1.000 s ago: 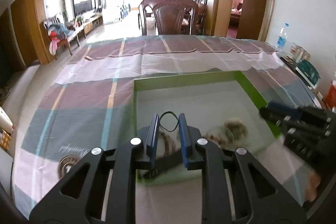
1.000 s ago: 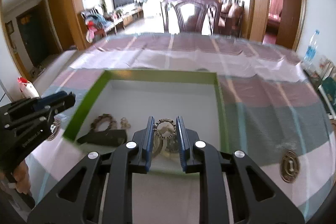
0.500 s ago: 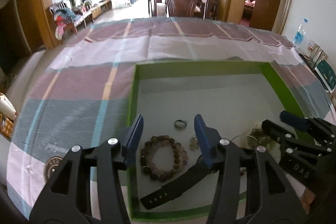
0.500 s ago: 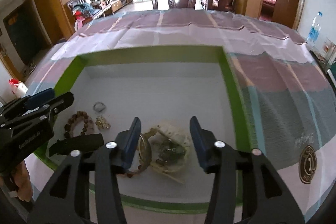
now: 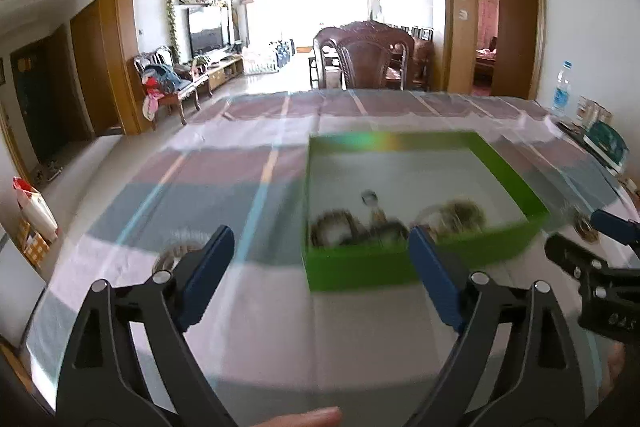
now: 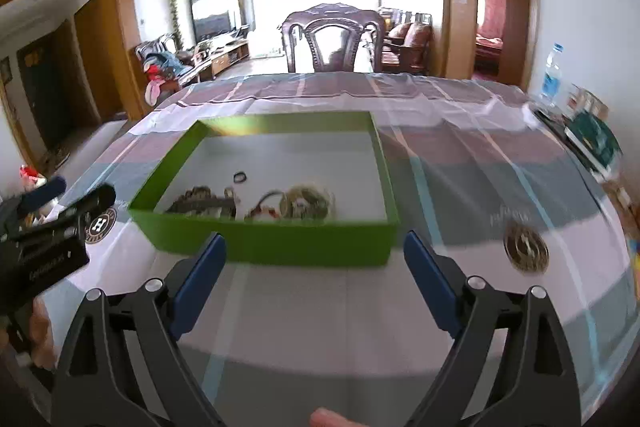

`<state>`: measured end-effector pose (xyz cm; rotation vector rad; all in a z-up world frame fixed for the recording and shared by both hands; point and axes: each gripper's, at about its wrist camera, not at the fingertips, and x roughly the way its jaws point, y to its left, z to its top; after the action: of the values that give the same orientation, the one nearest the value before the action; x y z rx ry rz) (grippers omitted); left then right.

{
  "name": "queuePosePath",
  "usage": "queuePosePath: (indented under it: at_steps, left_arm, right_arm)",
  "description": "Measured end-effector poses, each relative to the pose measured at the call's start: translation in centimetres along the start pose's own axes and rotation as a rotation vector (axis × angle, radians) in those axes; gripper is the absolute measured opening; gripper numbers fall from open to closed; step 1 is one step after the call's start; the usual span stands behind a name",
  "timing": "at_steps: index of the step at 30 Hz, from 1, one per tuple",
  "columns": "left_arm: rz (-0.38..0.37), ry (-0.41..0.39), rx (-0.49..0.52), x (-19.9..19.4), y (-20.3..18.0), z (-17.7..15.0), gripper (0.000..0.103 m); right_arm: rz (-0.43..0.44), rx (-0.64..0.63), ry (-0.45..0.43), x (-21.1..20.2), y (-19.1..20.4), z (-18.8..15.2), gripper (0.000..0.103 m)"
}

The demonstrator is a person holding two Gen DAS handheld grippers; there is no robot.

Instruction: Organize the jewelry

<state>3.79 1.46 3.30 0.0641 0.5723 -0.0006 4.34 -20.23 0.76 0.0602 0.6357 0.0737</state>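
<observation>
the things in the green box (image 6: 280,251) are blurry, so you can only partly tell them apart. in your right view there is a small dark ring (image 6: 240,177), a bead bracelet (image 6: 199,195) with a dark strap (image 6: 204,207) by it, and a round tangle of chains (image 6: 306,202) next to a bit of red. in your left view the near wall of the box hides the bottom of the pile, and the beads (image 5: 334,227) and tangle (image 5: 456,213) are just smears.

half a second ago both grippers were right over the box, close above the jewelry. now both are pulled back and sit above the checked tablecloth (image 6: 320,311), in front of the box. your left gripper (image 5: 318,269) is spread wide and holds nothing. your right gripper (image 6: 316,275) is spread wide too, with nothing in it. a second ago each one was pinched tight on a piece; those pieces now lie in the box.

the cloth in front of the box is bare, and so is the far half of the box floor. a round gold badge (image 6: 525,245) lies on the cloth to the right. a wooden chair (image 6: 330,41) stands at the far edge of the table.
</observation>
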Motion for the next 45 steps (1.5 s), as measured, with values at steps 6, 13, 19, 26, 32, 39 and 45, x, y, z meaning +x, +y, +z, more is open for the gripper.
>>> queuePosePath:
  at_steps: [6, 13, 19, 26, 32, 39, 45]
  left_arm:
    - [0.003, -0.012, 0.012, -3.0, -0.3, -2.8, 0.099]
    - [-0.006, -0.026, 0.021, -4.5, -0.7, -3.1, 0.099]
    - [-0.007, -0.025, 0.027, -4.5, -1.1, -3.3, 0.099]
    - [-0.013, -0.011, 0.032, -4.4, -1.2, -3.6, 0.099]
    - [-0.02, -0.015, 0.032, -4.6, -1.1, -3.7, 0.099]
    - [-0.022, -0.01, 0.033, -4.5, -1.2, -3.6, 0.099]
    - [-0.022, -0.011, 0.034, -4.6, -1.2, -3.6, 0.099]
  right_arm:
    - [-0.047, -0.013, -0.079, -3.0, 0.5, -2.4, 0.1]
    - [-0.031, -0.025, -0.091, -4.1, 1.1, -3.4, 0.1]
    - [-0.013, -0.017, -0.09, -4.2, 1.4, -3.6, 0.1]
    - [-0.009, -0.027, -0.085, -3.8, 1.7, -3.8, 0.1]
    - [-0.034, -0.018, -0.082, -3.6, 1.6, -3.9, 0.1]
    - [-0.036, -0.027, -0.085, -3.6, 1.6, -3.8, 0.1]
    - [-0.036, -0.026, -0.085, -3.6, 1.6, -3.8, 0.1]
